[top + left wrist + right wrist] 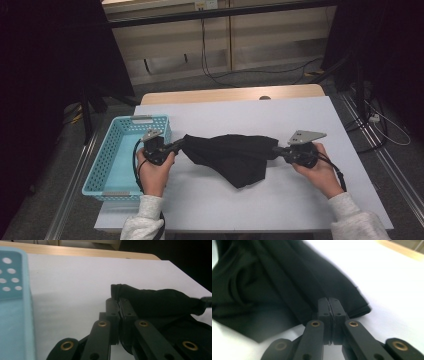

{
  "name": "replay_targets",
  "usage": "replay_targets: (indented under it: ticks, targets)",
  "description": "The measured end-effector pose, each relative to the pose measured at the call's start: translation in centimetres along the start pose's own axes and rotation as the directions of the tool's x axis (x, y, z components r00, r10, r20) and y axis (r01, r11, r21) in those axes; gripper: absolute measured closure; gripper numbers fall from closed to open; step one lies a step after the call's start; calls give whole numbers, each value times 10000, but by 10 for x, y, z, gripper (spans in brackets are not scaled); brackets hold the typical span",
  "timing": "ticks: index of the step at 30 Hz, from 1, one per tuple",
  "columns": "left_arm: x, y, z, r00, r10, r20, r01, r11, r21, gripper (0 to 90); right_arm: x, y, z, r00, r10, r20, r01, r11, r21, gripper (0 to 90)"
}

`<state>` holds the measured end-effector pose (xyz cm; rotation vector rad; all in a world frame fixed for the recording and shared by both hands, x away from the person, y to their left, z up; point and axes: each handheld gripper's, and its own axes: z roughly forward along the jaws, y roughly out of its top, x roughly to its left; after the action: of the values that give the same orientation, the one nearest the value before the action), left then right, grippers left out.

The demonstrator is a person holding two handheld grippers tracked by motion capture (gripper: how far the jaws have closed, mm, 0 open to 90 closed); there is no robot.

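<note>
Stretched left-right at frame centre, black cloth (232,155) pinched by left gripper (178,146) and right gripper (278,149), bare table (240,112) beyond, basket (112,150) left.

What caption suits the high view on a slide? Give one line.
Left gripper and right gripper, both shut, pinch opposite ends of a black cloth over the white table, beside a blue basket.

Black tongs (182,144) with brass-coloured rivets, grey three-cornered top plates, black trailing cables, light grey sleeves (142,220)
</note>
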<state>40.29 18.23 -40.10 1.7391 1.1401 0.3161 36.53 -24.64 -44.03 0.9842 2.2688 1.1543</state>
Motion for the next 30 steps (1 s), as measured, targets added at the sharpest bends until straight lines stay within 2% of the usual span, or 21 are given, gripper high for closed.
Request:
replay_targets:
  ticks: [2, 4, 6, 7, 8, 9, 10, 12, 16, 21, 23, 28, 29, 30]
  targets:
    - [2, -2, 0, 9999, -114, -23, 114, 9999, 12, 874, 7, 0, 6, 9989, -414, -214, 420, 9987, 303, 849]
    - [4, -3, 1, 9999, -164, -39, 165, 9999, 48, 874, 12, -1, 10, 9984, -540, -173, 548, 9973, 485, 774]
    - [3, -3, 1, 9999, -157, -55, 158, 9998, 74, 874, 14, -1, 10, 9986, -512, -99, 516, 9976, 454, 628]
    - [3, -3, 1, 9999, -129, -41, 130, 9999, 72, 873, 14, -1, 10, 9987, -500, -120, 504, 9981, 342, 628]
    - [2, -3, 2, 9999, -165, 7, 164, 9998, 71, 874, 15, 0, 9, 9981, -497, -369, 506, 9984, 234, 609]
    - [1, -3, 3, 9999, -118, 43, 118, 9999, 101, 873, 17, 0, 9, 9977, -469, -479, 479, 9987, 200, 552]
    - [1, -3, 3, 9999, -90, 54, 90, 9999, 138, 873, 18, 0, 10, 9978, -570, -344, 578, 9981, 211, 484]
    - [-1, -3, 5, 9999, -99, 73, 98, 9999, 128, 873, 20, 0, 13, 9963, -801, -322, 813, 9960, 365, 449]
    - [-1, -3, 5, 9999, -81, 59, 80, 9999, 137, 874, 20, -2, 21, 9967, -769, -271, 785, 9948, 654, 362]
    - [1, -4, 6, 9998, -180, 99, 179, 9997, 166, 873, 23, -3, 31, 9935, -1132, -80, 1134, 9879, 1057, 340]
    - [0, -4, 6, 9998, -170, 105, 168, 9997, 197, 873, 24, -2, 35, 9944, -1053, -110, 1059, 9895, 983, 343]
    - [-1, -4, 8, 9998, -168, 141, 165, 9996, 207, 873, 21, -2, 39, 9972, -749, 84, 738, 9926, 962, 458]
    - [-1, -4, 8, 9998, -155, 141, 152, 9997, 216, 873, 21, -2, 39, 9976, -689, 61, 680, 9927, 997, 491]
    - [-2, -5, 8, 9998, -135, 148, 131, 9997, 228, 873, 22, -1, 38, 9973, -738, 38, 730, 9921, 1024, 565]
